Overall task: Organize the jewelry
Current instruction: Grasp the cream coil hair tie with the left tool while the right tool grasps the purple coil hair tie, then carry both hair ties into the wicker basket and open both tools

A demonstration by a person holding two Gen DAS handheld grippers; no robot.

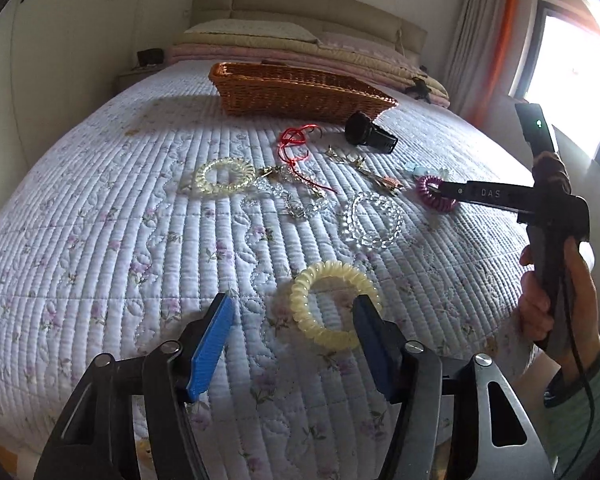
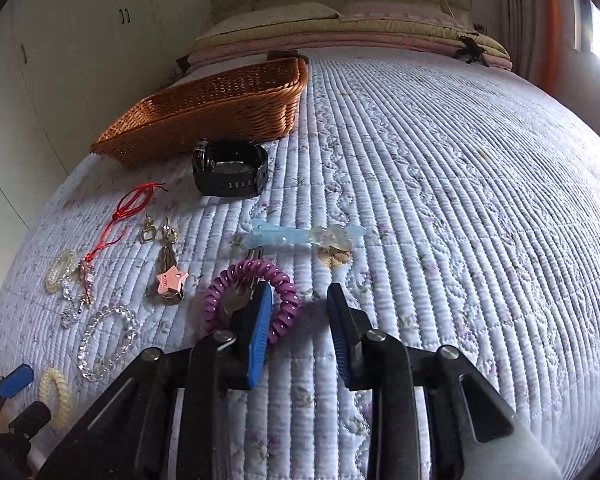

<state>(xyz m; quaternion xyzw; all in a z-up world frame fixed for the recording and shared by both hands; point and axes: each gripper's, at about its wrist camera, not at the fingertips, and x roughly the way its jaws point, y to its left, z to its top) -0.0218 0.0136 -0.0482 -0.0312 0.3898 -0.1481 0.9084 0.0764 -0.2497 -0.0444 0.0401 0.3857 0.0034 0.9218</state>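
Fingers spread on both the left gripper (image 1: 294,344) and right gripper (image 2: 300,334); three coil ties, one basket (image 2: 204,120), quilted bed (image 2: 440,200), bedroom.

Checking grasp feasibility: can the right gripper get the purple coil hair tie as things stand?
Probably yes. The right gripper is open, one finger already inside the purple coil hair tie, the other outside its rim; nothing lies between them but quilt.
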